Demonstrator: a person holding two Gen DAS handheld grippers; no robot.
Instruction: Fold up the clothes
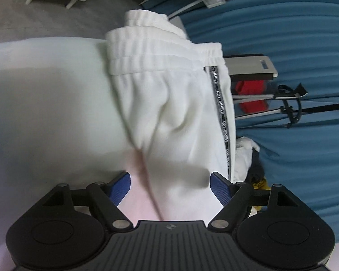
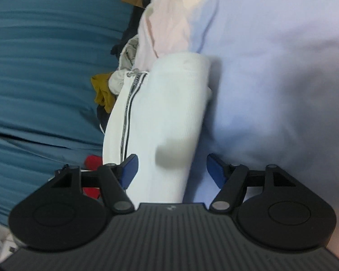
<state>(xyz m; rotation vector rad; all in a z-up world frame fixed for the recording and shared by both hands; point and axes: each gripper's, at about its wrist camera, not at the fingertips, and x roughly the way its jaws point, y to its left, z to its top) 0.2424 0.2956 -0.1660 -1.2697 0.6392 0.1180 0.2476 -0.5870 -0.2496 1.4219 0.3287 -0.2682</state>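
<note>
So the white track pants point(image 1: 169, 103) look folded over at least once already: the elastic waistband point(image 1: 165, 52) sits doubled up at the far end, with the lettered side stripe point(image 1: 221, 113) running down one edge. They're lying on a pale bed sheet point(image 2: 271, 79), right by a heap of other clothes point(image 2: 115, 83) that haven't been touched yet. The left gripper point(image 1: 170, 185) is spread wide with fabric between the blue pads, not pinching it. Same with the right gripper point(image 2: 171, 169), wide apart over the narrow folded leg end. My guess: this piece still needs a final fold, and the pile is all still to do.
</note>
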